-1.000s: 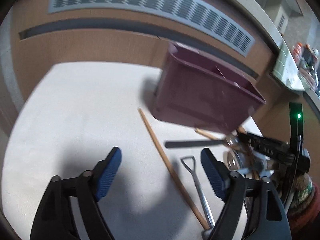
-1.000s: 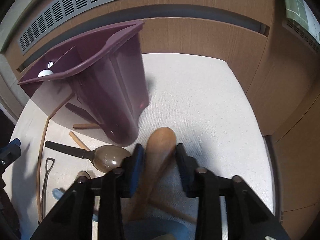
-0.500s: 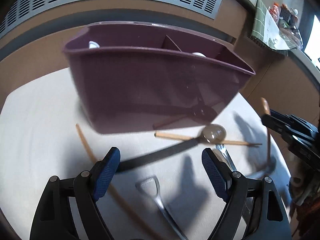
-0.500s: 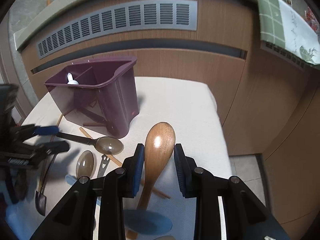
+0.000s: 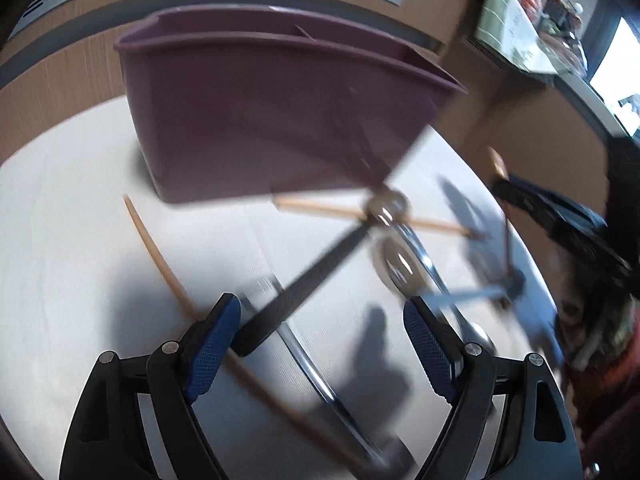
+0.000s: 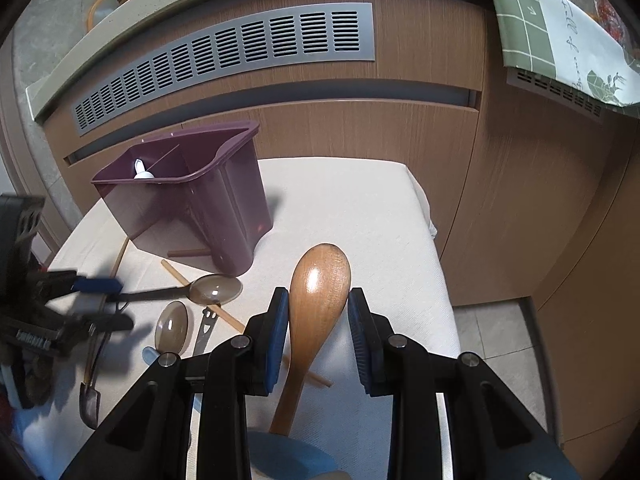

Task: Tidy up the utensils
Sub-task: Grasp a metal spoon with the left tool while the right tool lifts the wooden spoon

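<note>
Wood-panel cabinet with a grey vent (image 6: 224, 56) behind, white cloth-covered table (image 6: 360, 208) in front. Purple bin (image 6: 188, 196) stands upright at 11 o'clock in the right view, a white utensil tip showing in its back compartment.

Changes vs 1 s ago: right gripper (image 6: 318, 320) has lifted and pulled back, so the bin now looks smaller and further off; the wooden spoon (image 6: 318, 292) stays between the pads, bowl at 12 o'clock, grip width unchanged. Left gripper (image 5: 320, 332) has swung round toward the bin; the black-handled spoon (image 5: 304, 284) now runs in toward its left pad (image 5: 212, 344), where 1 s ago nothing lay between the pads.

Hard to read: left view is motion-blurred; cannot tell if the left pad touches the black handle. Clear spoon (image 6: 172, 326), metal utensil and chopsticks (image 5: 156, 248) lie scattered at 6 to 9 o'clock of the bin, partly overlapping. Wooden spoon handle end is cut off below.

Pose: both grippers tilt downward. Left tongs spread wide, gripping nothing. Right tongs partly closed around the wooden spoon.
</note>
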